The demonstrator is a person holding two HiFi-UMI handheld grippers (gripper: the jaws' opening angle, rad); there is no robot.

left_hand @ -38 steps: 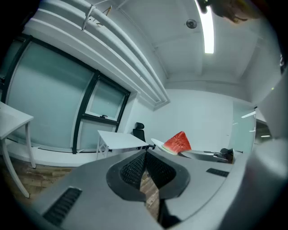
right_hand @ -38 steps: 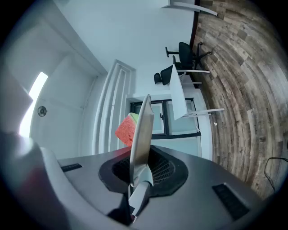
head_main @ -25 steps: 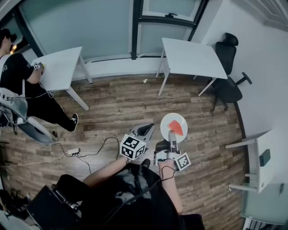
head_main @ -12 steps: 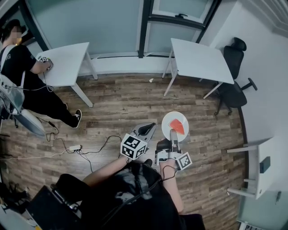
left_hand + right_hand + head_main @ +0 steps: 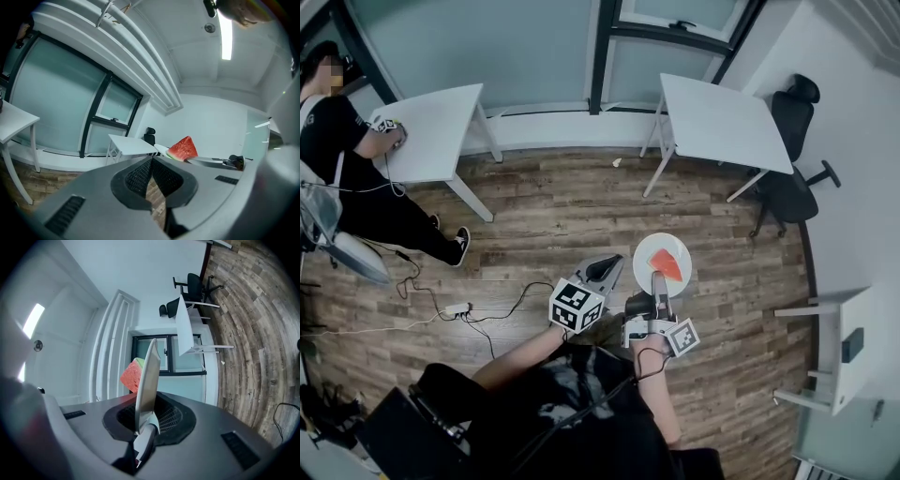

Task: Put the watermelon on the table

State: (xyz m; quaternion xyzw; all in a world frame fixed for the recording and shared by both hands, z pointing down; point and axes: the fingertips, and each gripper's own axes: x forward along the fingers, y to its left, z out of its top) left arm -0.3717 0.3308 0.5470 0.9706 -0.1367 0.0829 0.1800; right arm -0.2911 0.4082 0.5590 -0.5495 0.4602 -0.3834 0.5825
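Note:
A red watermelon wedge [image 5: 670,265] lies on a white plate [image 5: 649,251] that is carried above the wooden floor. My right gripper [image 5: 657,279] is shut on the plate's near rim. In the right gripper view the plate [image 5: 149,373] stands edge-on between the jaws, with the wedge [image 5: 131,376] on its left side. My left gripper [image 5: 609,266] hovers just left of the plate, shut and empty. From the left gripper view the wedge [image 5: 183,149] and the plate [image 5: 206,161] show to the right of the shut left gripper [image 5: 151,161]. A white table [image 5: 722,117] stands ahead to the right.
A black office chair [image 5: 787,183] sits right of that table. A second white table [image 5: 431,136] is at the far left with a seated person [image 5: 342,159]. A power strip [image 5: 453,311] and cables lie on the floor. Another desk [image 5: 848,337] lines the right wall.
Both grippers and the plate with the wedge have been carried a little forward over the floor. The grip on the plate is the same.

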